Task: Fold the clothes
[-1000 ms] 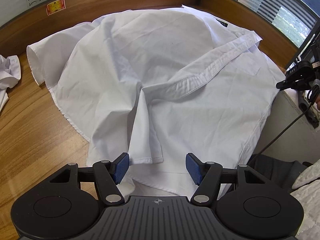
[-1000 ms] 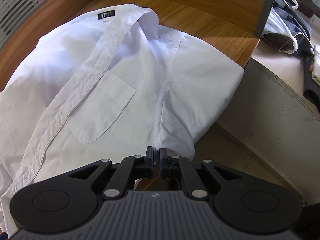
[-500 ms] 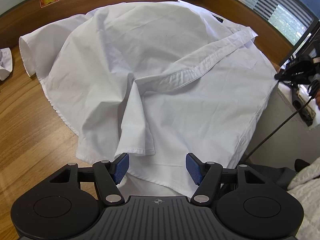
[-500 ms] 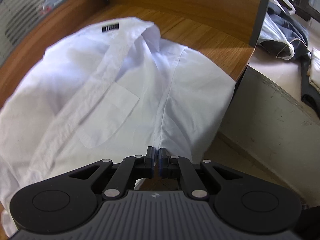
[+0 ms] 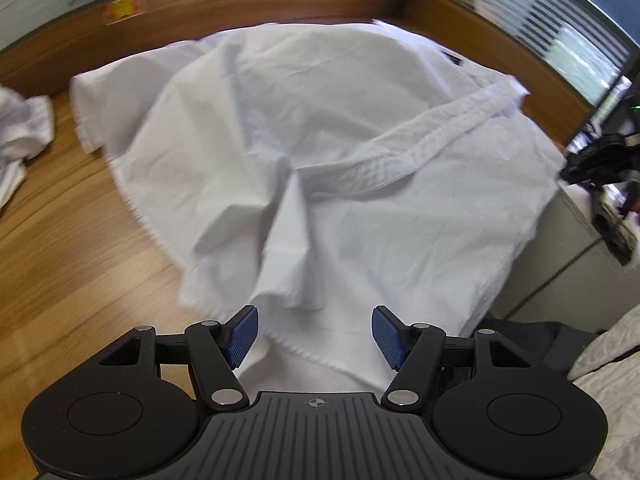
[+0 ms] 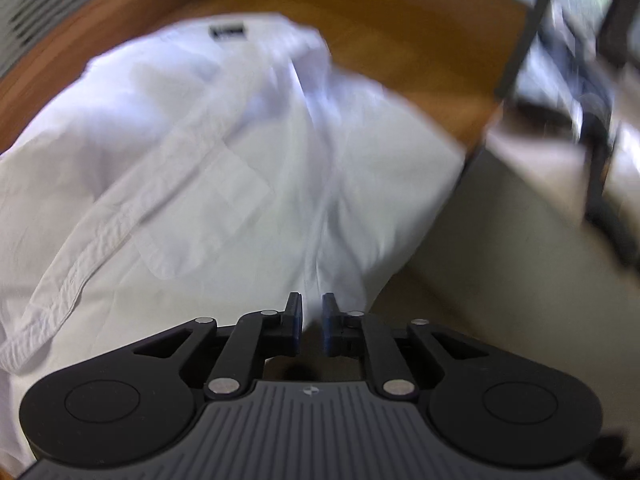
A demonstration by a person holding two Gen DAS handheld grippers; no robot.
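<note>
A white shirt (image 5: 340, 152) lies crumpled and spread on the wooden table, its button placket (image 5: 420, 152) running across the middle. My left gripper (image 5: 314, 334) is open, hanging just above the shirt's near hem with nothing between its blue pads. In the right wrist view the shirt (image 6: 240, 184) shows its chest pocket (image 6: 216, 208) and black collar label (image 6: 227, 31). My right gripper (image 6: 311, 322) is at the shirt's edge near the table's corner. Its jaws are opening, with a narrow gap showing. A fabric seam ends right at the tips, and the pads do not press on it.
The wooden table (image 5: 60, 240) has a raised wooden back wall (image 5: 200, 8). Another bundle of white cloth (image 5: 20, 136) lies at the far left. The table ends at the right beside a grey panel (image 6: 500, 280). Dark equipment (image 5: 600, 160) stands beyond it.
The right gripper's jaws, shut at the shirt's edge before, have parted a little, and its view has rolled and blurred. The left gripper stays open over the hem.
</note>
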